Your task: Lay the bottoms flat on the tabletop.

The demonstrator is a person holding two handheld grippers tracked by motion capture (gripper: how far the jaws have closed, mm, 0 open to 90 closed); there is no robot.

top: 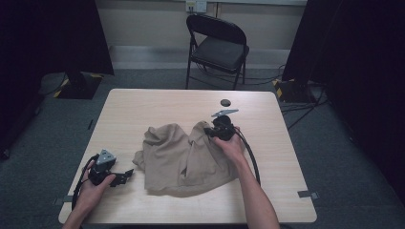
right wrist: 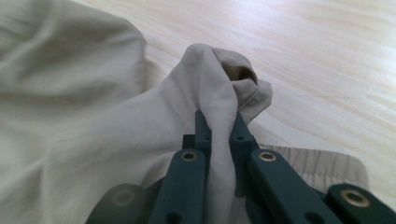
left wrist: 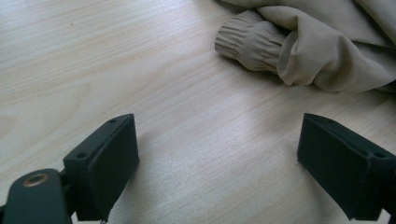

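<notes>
Garment (top: 184, 160), a tan one with ribbed cuffs, lies crumpled in the middle of the counter (top: 143, 102), nearer the person's edge. The right gripper (top: 217, 128) sits at its far right corner, and in the right gripper view its fingers (right wrist: 201, 128) are clenched on a thin fold of the cloth that bunches up above them. The left gripper (top: 125, 175) rests on the counter just beside the garment's near left edge, its fingers (left wrist: 112, 163) spread wide with nothing between them; a ribbed cuff (left wrist: 250, 42) lies ahead of it, apart.

Risk: the pinch takes only a narrow ridge of smooth fabric, so a quick lift could let it slide out. It may also hold more than 1 layer, I cannot tell, and then the piece would rise as a lump instead of opening. With only 1 corner held, the rest will drag across the counter and twist.

Around it there is little to snag: a small dark disc (top: 225, 102) on the counter behind the right gripper, a folding chair (top: 217, 47) beyond the far edge, dark stands (top: 79, 81) and cables on the floor. The right gripper's own cable (top: 250, 157) loops beside the cloth and could catch a trailing hem.
</notes>
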